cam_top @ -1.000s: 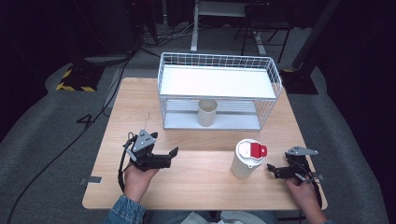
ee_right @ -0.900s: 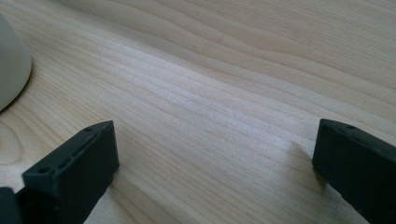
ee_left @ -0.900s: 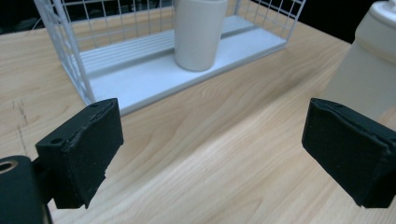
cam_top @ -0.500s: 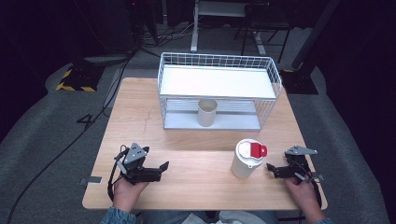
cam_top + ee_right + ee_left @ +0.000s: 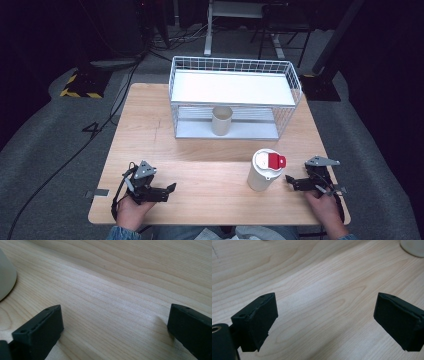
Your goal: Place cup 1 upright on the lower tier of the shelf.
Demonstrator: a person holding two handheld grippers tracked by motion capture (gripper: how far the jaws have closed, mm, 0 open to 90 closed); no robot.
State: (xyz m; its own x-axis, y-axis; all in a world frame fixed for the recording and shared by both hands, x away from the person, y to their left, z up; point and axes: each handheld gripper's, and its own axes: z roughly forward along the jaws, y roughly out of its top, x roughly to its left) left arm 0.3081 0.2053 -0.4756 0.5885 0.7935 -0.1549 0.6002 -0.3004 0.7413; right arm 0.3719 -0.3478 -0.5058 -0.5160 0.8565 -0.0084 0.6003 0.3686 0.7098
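High view: the lidded cup stands upright on the bench, towards its near right part; it is white with a red tab on the lid. The right gripper lies just right of the cup, pointing at it, near but not touching — a gap of bare wood shows between them. Its jaws are apart and hold nothing. The left gripper sits well left of the cup, low over the bench near the front edge, pointing towards the cup; its jaws are also apart and empty. A wire basket stands behind the cup, at the far side of the bench, with a white shelf across its upper level. A paper cup stands upright in the basket's lower level, beyond the lidded cup and a little to its left.

Left gripper view: the two black jaws stand wide, with only bench wood between them. The lidded cup shows as a pale base at the top right corner, well beyond the jaws.

Right gripper view: the jaws are spread wide over bare wood — nothing between them. The lidded cup shows as a pale curved wall at the left edge, close beside the left-hand jaw but apart from it.
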